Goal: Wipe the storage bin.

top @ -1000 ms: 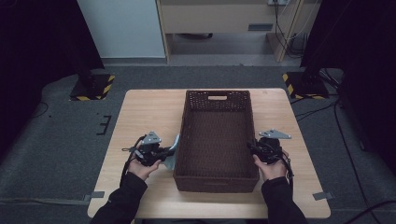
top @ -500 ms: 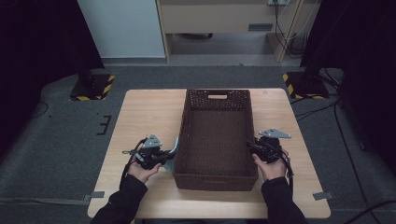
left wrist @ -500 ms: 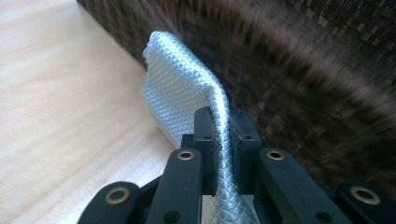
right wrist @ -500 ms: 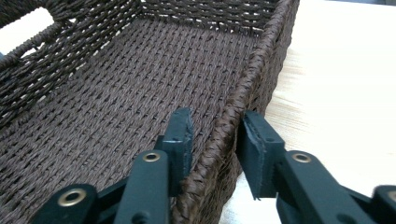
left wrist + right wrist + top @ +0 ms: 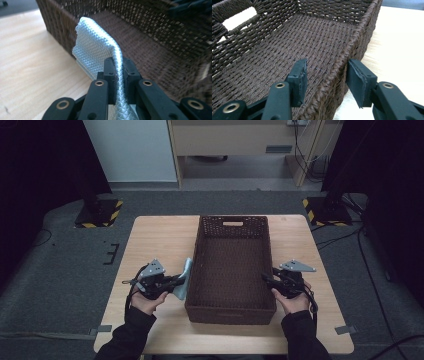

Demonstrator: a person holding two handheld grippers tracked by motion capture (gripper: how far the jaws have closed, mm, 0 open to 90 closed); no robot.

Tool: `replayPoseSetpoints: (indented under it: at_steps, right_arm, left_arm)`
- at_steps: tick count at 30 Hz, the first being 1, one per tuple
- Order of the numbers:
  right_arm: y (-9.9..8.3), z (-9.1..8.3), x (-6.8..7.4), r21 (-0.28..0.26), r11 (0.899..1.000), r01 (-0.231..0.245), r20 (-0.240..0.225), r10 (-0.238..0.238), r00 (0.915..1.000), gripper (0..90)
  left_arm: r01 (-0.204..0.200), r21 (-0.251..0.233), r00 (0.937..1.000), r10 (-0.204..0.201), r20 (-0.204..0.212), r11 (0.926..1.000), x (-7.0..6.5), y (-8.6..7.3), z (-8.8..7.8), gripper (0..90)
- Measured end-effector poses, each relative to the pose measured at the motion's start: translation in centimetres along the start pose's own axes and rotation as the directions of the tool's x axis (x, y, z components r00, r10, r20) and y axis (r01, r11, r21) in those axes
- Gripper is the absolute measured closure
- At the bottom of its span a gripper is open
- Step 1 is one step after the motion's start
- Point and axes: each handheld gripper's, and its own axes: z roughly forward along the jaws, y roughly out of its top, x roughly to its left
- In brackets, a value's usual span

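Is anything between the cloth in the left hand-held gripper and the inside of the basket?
Only the basket's own near side wall: the cloth hangs just outside it, partly above the rim, clamped in the left hand-held gripper. The basket floor looks empty.

Black grippers (image 5: 161, 282) with brass-ringed screws, grey top plates, dark sleeves (image 5: 131, 334).

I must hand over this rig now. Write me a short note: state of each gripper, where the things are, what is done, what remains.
Left gripper: shut on the pale blue cloth, held above the table just outside the basket's left wall.
Right gripper: its jaws have just been opening; they straddle the right rim of the wicker basket without pressing it.
Done: cloth picked up, basket let go.
Left, probably: carry the cloth over the rim and release it inside the basket.
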Motion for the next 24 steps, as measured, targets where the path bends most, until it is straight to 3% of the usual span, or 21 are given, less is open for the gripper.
replayPoseSetpoints:
  at_steps: [4,8,12,16,18,19,20,24]
  right_arm:
    - [-0.2,-0.1,0.0,0.004,1.0,0.002,-0.007,-0.002,1.0,50.5]
    - [-0.3,-0.2,0.0,0.013,1.0,0.003,-0.012,-0.003,0.9999,50.3]
    - [-0.4,-0.2,0.0,0.024,1.0,-0.001,-0.017,0.001,0.9999,52.2]
    - [-0.4,0.1,0.1,0.042,0.999,-0.006,-0.009,0.007,0.9999,58.3]
    - [-0.2,0.1,0.3,0.054,0.999,-0.007,0.017,0.006,0.9998,64.6]
    - [0.1,0.1,0.6,0.065,0.998,-0.024,0.052,0.021,0.9984,70.1]
    - [0.1,0.1,0.6,0.065,0.998,-0.024,0.052,0.021,0.9984,70.1]
    - [0.3,0.5,0.6,0.057,0.997,-0.051,0.067,0.047,0.9967,72.0]
  left_arm:
    - [-0.005,0.018,1.0,0.005,-0.002,0.9998,-0.1,-0.4,0.0,82.4]
    - [0.016,0.086,0.9999,-0.015,-0.008,0.9962,0.2,-1.8,1.1,82.5]
    - [0.037,0.156,0.9993,-0.035,-0.012,0.9871,0.5,-3.2,2.2,82.5]
    - [0.036,0.193,0.9993,-0.034,-0.014,0.9806,0.4,-3.8,2.6,82.4]
    - [0.033,0.172,0.9994,-0.032,-0.013,0.9845,0.2,-3.5,2.3,82.5]
    - [0.03,0.149,0.9995,-0.028,-0.015,0.9884,0.1,-3.0,1.9,82.4]
    - [0.03,0.149,0.9995,-0.028,-0.015,0.9884,0.1,-3.0,1.9,82.4]
    - [0.004,0.076,1.0,-0.004,0.001,0.9971,-0.6,-1.6,0.4,82.4]
